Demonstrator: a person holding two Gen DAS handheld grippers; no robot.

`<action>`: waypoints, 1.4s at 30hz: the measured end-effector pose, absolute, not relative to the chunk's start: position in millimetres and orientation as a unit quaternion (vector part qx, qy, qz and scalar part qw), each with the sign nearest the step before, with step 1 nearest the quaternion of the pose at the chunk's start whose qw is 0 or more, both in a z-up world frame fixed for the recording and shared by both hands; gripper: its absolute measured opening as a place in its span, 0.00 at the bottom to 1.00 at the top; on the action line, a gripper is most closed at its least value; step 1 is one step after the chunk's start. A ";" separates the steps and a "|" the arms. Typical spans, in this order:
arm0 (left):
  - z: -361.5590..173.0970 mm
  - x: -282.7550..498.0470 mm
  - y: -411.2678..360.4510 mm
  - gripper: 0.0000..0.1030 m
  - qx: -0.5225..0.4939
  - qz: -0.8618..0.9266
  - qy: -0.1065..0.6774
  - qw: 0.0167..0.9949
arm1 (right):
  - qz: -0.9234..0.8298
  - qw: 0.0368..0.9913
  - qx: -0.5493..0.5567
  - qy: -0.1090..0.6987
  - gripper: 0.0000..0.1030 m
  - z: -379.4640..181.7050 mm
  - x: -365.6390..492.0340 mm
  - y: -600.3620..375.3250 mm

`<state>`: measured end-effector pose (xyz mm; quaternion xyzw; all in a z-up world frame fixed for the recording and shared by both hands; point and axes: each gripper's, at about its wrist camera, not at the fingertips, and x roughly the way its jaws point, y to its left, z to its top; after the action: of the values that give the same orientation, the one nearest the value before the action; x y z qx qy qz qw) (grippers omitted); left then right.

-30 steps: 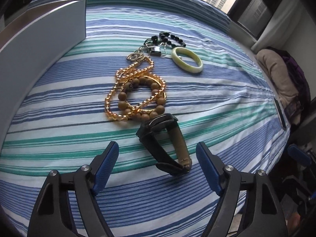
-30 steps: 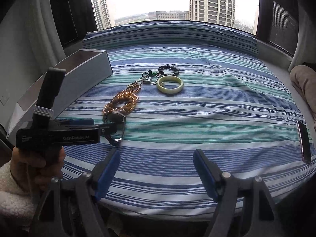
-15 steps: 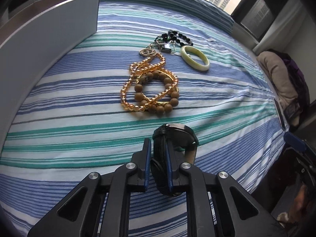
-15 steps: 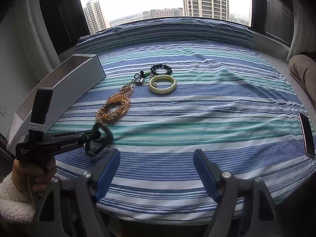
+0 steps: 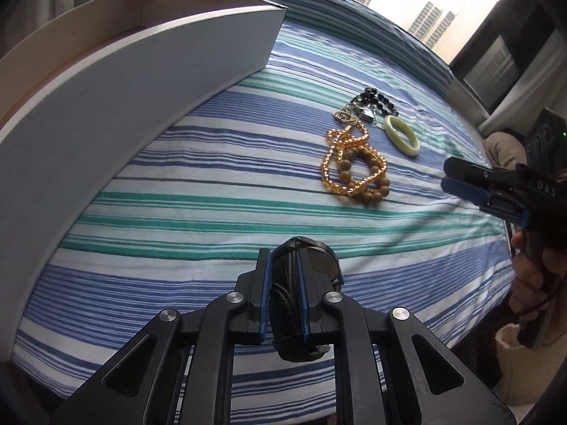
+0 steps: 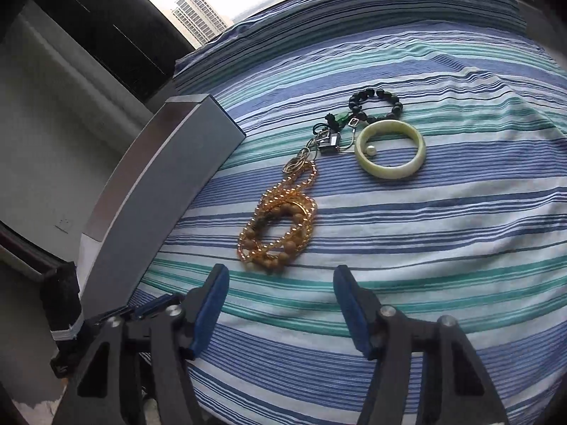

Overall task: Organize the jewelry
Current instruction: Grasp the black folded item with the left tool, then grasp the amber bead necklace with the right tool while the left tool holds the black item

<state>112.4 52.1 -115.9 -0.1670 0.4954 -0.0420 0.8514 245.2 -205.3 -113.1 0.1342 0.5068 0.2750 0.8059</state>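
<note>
Jewelry is laid out in a loose cluster on the blue, teal and white striped bedspread (image 6: 407, 248), toward the bed's left edge where a long grey open-topped box (image 5: 124, 113) is set alongside it. A black wristwatch with a dark strap (image 5: 296, 294) is held clamped between the blue-padded fingers of the left gripper (image 5: 283, 297), which are drawn narrow onto the strap; it appears to be raised off the bedspread near the bed's near edge, probably so that it can be carried to the box. Left on the bed are a strand of amber-gold beads tangled with a bracelet of round brown wooden beads (image 6: 278, 226), a small heap of silver-coloured rings and a metal clasp (image 6: 324, 141), a bracelet of black beads (image 6: 375, 104) and a pale green jade-like bangle (image 6: 389, 150) with what looks like a small pearl inside it. The right gripper (image 6: 280, 306) is held over the bed's near edge, pointed at the amber and wooden beads; its fingers are closing with nothing between them, presumably being narrowed for that tangle. The pieces lie close together, some touching, so one may be dragged along with another.
</note>
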 end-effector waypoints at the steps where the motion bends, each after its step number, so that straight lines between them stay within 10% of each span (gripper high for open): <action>1: -115.2 111.0 54.1 0.12 -0.169 -0.041 0.494 0.852 | 0.276 0.797 0.146 0.516 0.49 -116.7 258.1 -198.6; 19: -117.3 103.7 72.5 0.12 -0.196 -0.037 0.487 0.850 | 0.177 0.785 0.055 0.591 0.48 -163.5 349.7 -83.2; 22: -116.8 104.1 72.6 0.12 -0.196 -0.037 0.487 0.850 | 0.169 0.803 0.009 0.571 0.12 -166.4 342.1 -71.0; 25: -115.9 103.9 73.7 0.12 -0.195 -0.035 0.486 0.851 | 0.178 0.810 0.044 0.557 0.08 -165.5 334.7 -83.4; 42: -67.7 98.0 78.6 0.12 -0.212 -0.045 0.477 0.852 | 0.324 0.847 0.096 0.411 0.08 -5.7 251.7 -158.0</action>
<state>98.0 78.6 -67.7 -0.2116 0.4768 -0.0453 0.8520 251.7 -158.0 -5.7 0.0962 0.4111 0.3235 0.8468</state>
